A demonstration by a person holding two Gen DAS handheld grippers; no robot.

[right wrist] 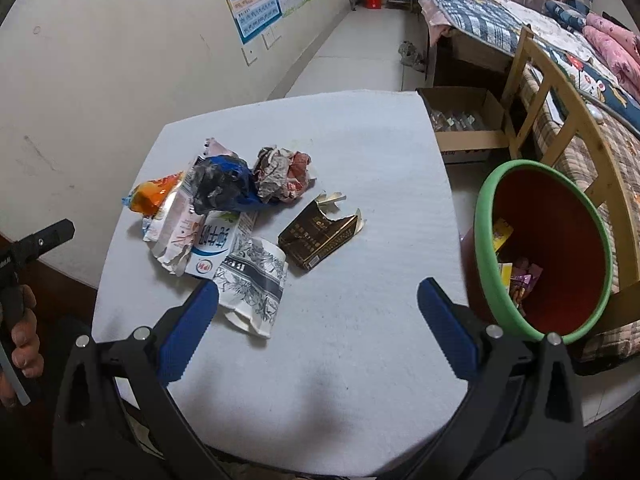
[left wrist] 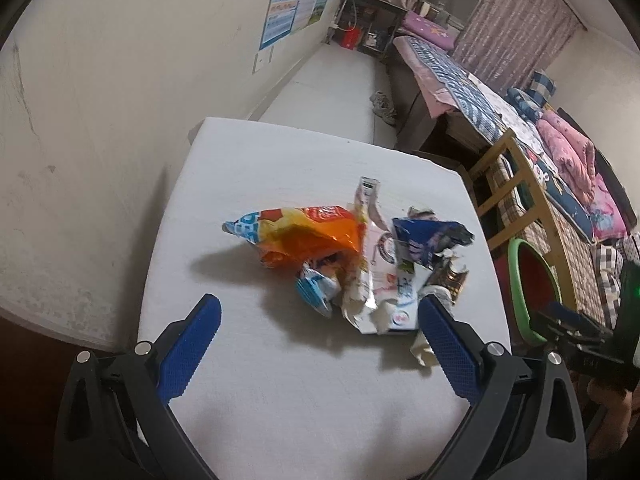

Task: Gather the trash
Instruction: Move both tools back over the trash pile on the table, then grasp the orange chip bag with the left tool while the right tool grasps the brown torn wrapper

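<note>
Both tongs hang with jaws spread wide and nothing between them above a white table [right wrist: 360, 360] strewn with wrappers. The left gripper [left wrist: 320, 316] faces the heap from the wall side, its right finger just in front of a crumpled white-and-blue carton [left wrist: 384, 304], with an orange snack bag [left wrist: 304, 236] and a dark blue wrapper [left wrist: 428, 240] beyond. The right gripper [right wrist: 318, 302] hovers over bare tabletop, a printed black-and-white paper pack [right wrist: 256, 284] beside its left finger and a torn dark cigarette box [right wrist: 320, 236] ahead.

The trash lies in one overlapping pile near the table's middle, with a crumpled reddish paper ball [right wrist: 284, 172] at its far edge. A green-rimmed red bin [right wrist: 548, 252], already holding a few wrappers, stands off the table's right side.

The cleanest pick appears to be the cigarette box, which sits apart from the heap and nearest the bin; closing across its narrow width should grip it alone. The thin wrappers are likely to slip or drag neighbours along.

A wooden chair [right wrist: 560, 92] and an open cardboard box [right wrist: 464, 120] crowd the floor behind the bin.
</note>
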